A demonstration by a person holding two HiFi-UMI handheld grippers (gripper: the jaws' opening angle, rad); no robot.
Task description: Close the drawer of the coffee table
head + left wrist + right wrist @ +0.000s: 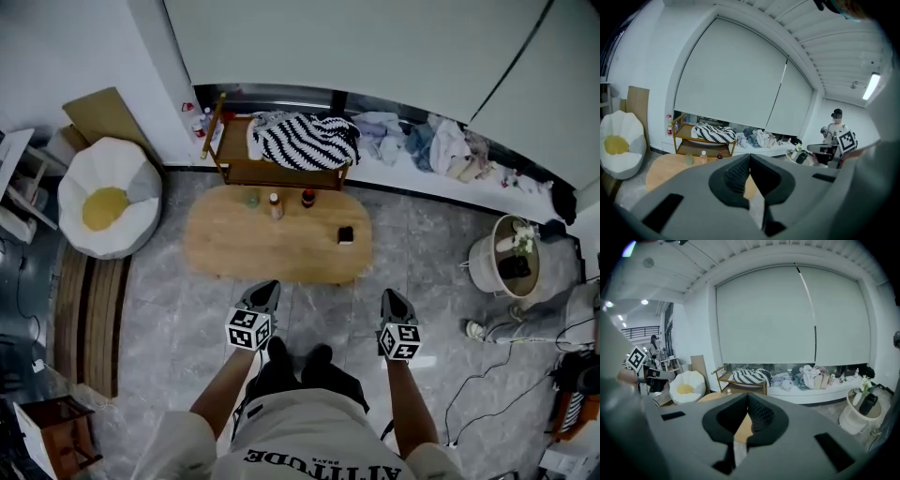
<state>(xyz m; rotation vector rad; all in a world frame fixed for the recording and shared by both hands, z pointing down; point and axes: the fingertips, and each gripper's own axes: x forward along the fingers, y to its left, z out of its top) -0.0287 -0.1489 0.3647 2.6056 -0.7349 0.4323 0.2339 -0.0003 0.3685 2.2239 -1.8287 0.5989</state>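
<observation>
The table lies ahead of and below both grippers, a long oval whose long axis runs left to right across the person's front. Its near long edge faces the jaws, with a strip of bare floor between. The left gripper stands opposite the middle of that near edge. The right gripper stands just past the table's right end, so the left is the better placed for a push on the front.

Both point forward and a little down towards the top. Each pair of jaws is pressed together with nothing between them, as the left gripper view and the right gripper view show.

The drawer itself shows in no view. Nothing juts out from the near edge as seen from above, so I cannot tell whether it is already pushed in or sits hidden under the top. Three bottles stand near the far edge, well clear of any push
</observation>
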